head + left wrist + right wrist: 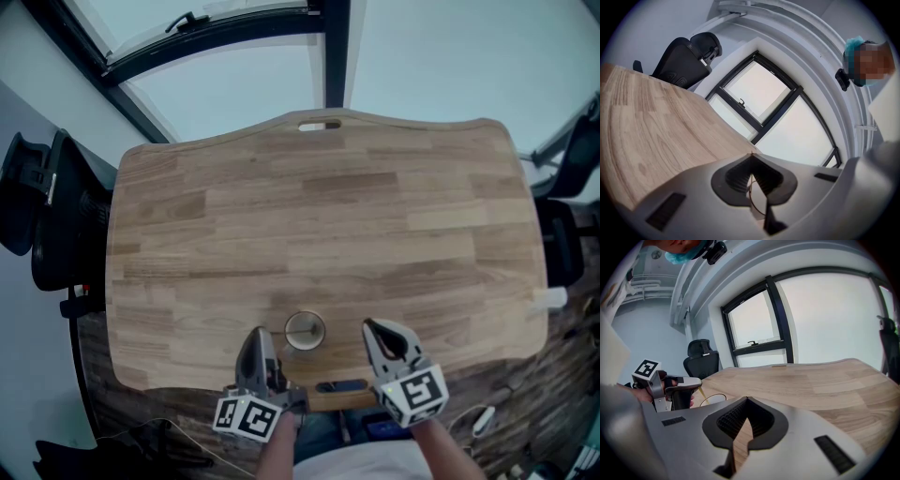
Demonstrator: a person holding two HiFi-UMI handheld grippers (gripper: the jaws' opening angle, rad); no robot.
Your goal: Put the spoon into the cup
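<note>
Left gripper (750,161), jaws closed on the handle of the thin gold spoon (700,395), slants it down toward the cup (304,330) at the middle of the worktop's (319,216) near edge. Right gripper (746,404) is closed and empty, just beside the cup. The spoon looks light, stiff and slick, so a grip high on the handle suits it. Bare wood worktop; windows (825,319) and a black office chair (699,359) beyond.

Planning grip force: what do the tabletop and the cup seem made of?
Light-brown tabletop: wood, matt, with grain and joined staves showing. Small round cup: probably clear glass or plastic, since wood shows through it and only its thin rim stands out.
</note>
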